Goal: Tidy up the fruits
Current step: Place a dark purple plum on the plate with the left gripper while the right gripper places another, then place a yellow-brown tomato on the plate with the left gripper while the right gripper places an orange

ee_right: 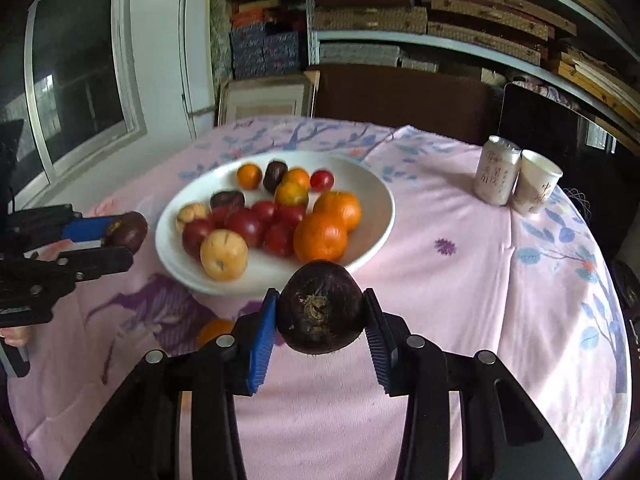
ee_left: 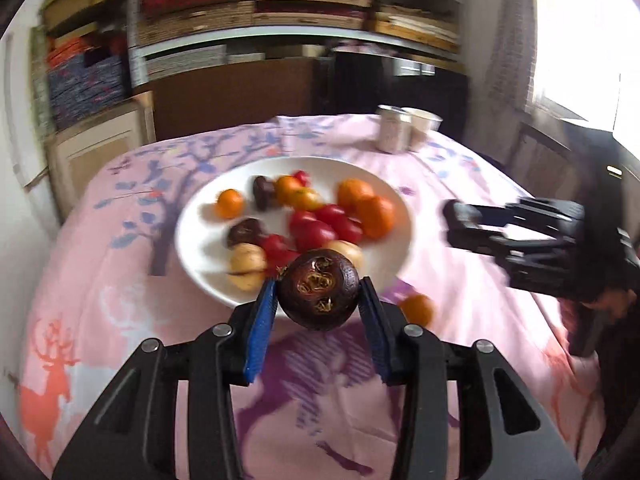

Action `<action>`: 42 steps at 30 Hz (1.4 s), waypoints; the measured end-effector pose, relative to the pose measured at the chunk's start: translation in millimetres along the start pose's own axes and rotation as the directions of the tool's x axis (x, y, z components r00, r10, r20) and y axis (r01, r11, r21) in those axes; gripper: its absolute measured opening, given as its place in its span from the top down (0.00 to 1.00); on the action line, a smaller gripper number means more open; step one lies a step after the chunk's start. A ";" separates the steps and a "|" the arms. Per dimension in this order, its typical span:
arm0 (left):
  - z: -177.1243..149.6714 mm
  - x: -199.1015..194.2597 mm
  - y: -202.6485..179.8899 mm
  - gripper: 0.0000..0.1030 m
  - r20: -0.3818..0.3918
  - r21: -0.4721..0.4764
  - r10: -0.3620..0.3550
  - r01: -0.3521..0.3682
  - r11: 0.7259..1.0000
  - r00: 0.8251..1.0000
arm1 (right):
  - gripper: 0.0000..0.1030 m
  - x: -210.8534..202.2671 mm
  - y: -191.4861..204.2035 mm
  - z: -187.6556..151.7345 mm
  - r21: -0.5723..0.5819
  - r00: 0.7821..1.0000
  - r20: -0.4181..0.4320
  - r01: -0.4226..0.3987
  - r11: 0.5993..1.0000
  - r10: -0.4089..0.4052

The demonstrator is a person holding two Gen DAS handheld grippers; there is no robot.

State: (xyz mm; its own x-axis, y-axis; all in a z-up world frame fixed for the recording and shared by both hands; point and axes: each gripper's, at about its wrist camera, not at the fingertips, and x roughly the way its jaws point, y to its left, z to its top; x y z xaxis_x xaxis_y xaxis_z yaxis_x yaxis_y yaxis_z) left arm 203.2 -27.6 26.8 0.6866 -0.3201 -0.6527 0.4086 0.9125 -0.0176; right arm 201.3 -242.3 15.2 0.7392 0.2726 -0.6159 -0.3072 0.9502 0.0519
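We hold two dark water chestnuts, one per tool. Our left gripper (ee_left: 318, 298) clamps one water chestnut (ee_left: 319, 289) at the plate's near rim, its scarred flat end facing the camera. Our right gripper (ee_right: 320, 314) clamps the other chestnut (ee_right: 320, 307) likewise, just short of the white plate (ee_right: 376, 220). On the plate we count two large oranges, about four small ones, two pale fruits and two dark chestnuts; the red ones overlap too much to count. One small orange (ee_right: 214, 330) lies on the pink tablecloth (ee_right: 460, 280) beside the plate. A can (ee_right: 497, 171) and paper cup (ee_right: 536, 186) touch near the far right edge, with open cloth between.
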 end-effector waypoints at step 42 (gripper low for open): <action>-55.8 47.9 -63.2 0.25 -0.243 0.055 -0.068 0.084 0.995 0.968 | 0.15 52.3 17.7 -38.3 0.034 0.955 -0.233 -0.179 0.983 0.182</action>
State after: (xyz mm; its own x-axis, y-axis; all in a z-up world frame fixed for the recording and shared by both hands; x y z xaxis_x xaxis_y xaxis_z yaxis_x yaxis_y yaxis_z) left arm 176.7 -86.4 -45.7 0.4905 -0.3104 -0.8143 0.4976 0.8669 -0.0306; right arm 211.5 -217.1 -46.2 0.5103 0.3979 -0.7624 -0.4134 0.8909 0.1882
